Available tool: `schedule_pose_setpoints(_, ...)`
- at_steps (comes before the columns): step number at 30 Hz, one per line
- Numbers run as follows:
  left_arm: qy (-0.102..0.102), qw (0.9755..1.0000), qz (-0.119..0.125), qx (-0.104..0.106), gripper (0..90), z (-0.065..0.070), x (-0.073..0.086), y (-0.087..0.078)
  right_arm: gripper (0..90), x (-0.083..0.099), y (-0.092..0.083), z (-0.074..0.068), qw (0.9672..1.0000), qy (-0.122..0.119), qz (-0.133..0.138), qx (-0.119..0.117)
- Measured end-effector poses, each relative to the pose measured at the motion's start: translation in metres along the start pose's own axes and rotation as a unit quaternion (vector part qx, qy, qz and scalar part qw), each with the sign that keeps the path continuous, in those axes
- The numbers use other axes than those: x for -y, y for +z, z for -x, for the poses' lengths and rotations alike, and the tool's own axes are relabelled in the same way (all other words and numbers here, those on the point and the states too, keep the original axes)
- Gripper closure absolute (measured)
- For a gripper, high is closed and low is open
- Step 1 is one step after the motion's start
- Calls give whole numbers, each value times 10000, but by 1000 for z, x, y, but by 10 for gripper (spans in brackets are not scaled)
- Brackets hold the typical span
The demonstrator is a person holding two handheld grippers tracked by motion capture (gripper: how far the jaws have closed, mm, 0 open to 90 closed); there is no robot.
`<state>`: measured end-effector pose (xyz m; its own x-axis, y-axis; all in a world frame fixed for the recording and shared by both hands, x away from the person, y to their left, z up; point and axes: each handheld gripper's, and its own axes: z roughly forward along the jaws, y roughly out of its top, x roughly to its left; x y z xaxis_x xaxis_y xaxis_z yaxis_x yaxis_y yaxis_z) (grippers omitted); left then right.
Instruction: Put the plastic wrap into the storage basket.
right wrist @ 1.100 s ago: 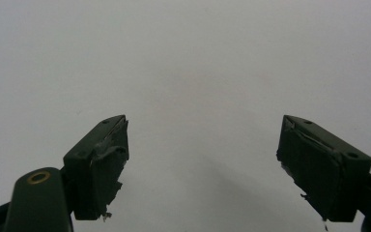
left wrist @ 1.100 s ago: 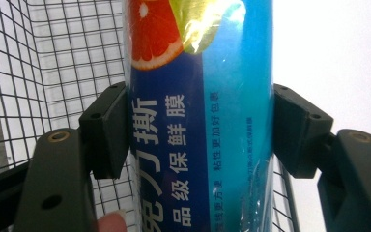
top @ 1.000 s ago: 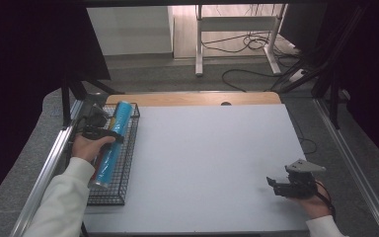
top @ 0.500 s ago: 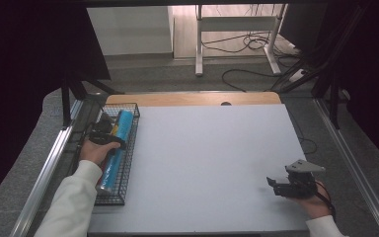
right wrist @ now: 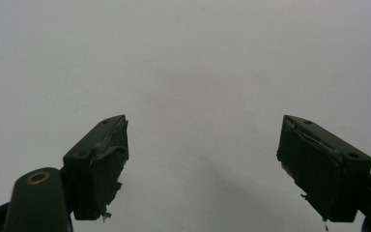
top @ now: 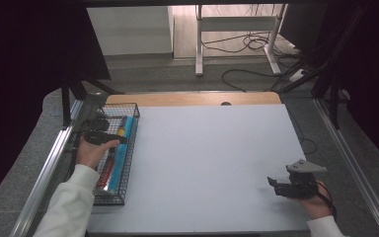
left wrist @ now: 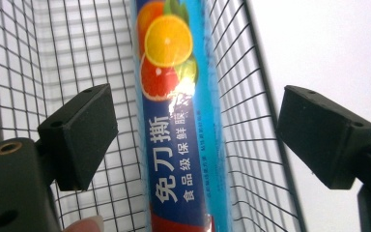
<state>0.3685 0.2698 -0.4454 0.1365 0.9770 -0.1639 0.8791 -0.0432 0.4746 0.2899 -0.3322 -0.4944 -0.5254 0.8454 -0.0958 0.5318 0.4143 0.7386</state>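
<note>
A long blue cling-film box [top: 122, 140] with printed citrus fruit lies lengthwise in a black wire basket [top: 131, 158] at the table's left edge. My left gripper [top: 109, 138] hovers over the basket, held in a white-sleeved hand. In the left gripper view its jaws have just been opening. They now stand wide on either side of the box [left wrist: 181, 121], with neither pad touching it. My left gripper [left wrist: 198, 126] is open. My right gripper [top: 282, 186] rests near the table's front right corner. In the right gripper view, my right gripper [right wrist: 203, 159] is open over bare white table.
The white tabletop [top: 212, 158] stretches between the basket and the right hand. A wooden strip [top: 192, 98] runs along its far edge. Metal rails [top: 49, 168] flank both sides. Beyond the table are desk legs and cables on the floor.
The left hand lowered the tilted box into the basket and let go of it; its jaws went from shut on the box to wide open. The right hand kept still.
</note>
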Motion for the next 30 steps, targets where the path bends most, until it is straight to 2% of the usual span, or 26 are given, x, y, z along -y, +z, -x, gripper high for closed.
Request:
schedule_pose_setpoints(1,130,9996,207,121,144,3,3,-9,191,0,0,0,10000,-5,17,-2)
schedule_pose_setpoints(2,130,9996,207,121,144,3,3,-9,191,0,0,0,10000,-5,17,-2)
schedule_pose_setpoints(3,255,9985,385,282,146,7,6,-18,191,-1,-1,-1,10000,-17,35,-11)
schedule_pose_setpoints(5,393,9968,547,432,150,12,11,-27,191,-2,-1,-2,10000,-38,41,-21)
schedule_pose_setpoints(6,393,9968,547,432,152,12,11,-27,191,-2,-1,-2,10000,-38,34,-18)
schedule_pose_setpoints(7,478,9957,629,486,156,15,13,-32,191,-2,-1,-2,10000,-43,33,-14)
schedule_pose_setpoints(8,659,9931,767,593,157,23,19,-41,191,-2,-1,-3,10000,-50,35,-19)
schedule_pose_setpoints(10,849,9893,921,745,158,32,26,-48,191,-2,-1,-3,10000,-53,36,-24)
schedule_pose_setpoints(11,849,9893,921,745,160,32,26,-48,191,-2,-1,-3,10000,-53,36,-24)
schedule_pose_setpoints(12,945,9872,981,828,160,38,30,-51,191,-2,-1,-4,10000,-51,39,-24)
schedule_pose_setpoints(13,1140,9825,1093,992,160,49,38,-55,191,-3,-1,-5,10000,-79,48,-19)
schedule_pose_setpoints(15,1271,9787,1167,1111,166,59,47,-55,191,-4,-1,-6,9999,-99,68,-40)
schedule_pose_setpoints(16,1271,9787,1167,1111,170,59,47,-55,191,-4,-1,-6,9999,-99,68,-40)
schedule_pose_setpoints(19,1462,9726,1181,1368,170,74,60,-48,191,-6,-2,-9,9997,-147,147,-85)
schedule_pose_setpoints(20,1522,9704,1181,1455,170,79,64,-45,191,-6,-2,-9,9997,-147,147,-85)
schedule_pose_setpoints(21,1634,9663,1167,1611,170,87,72,-39,191,-6,-3,-11,9996,-151,187,-140)
schedule_pose_setpoints(22,1634,9663,1167,1611,170,87,72,-39,191,-6,-3,-12,9995,-152,218,-187)
schedule_pose_setpoints(23,1727,9641,1143,1661,170,92,75,-36,191,-6,-3,-12,9995,-152,218,-187)
schedule_pose_setpoints(25,1953,9610,1104,1618,167,104,83,-30,191,-9,-2,-16,9987,-142,339,-361)
schedule_pose_setpoints(26,1953,9610,1104,1618,171,104,83,-30,191,-9,-2,-16,9987,-142,339,-361)
schedule_pose_setpoints(27,2080,9597,920,1653,171,110,87,-25,191,-11,-2,-21,9981,-183,366,-453)
schedule_pose_setpoints(30,2117,9599,837,1638,169,115,91,-21,191,-13,-2,-24,9973,-208,419,-567)
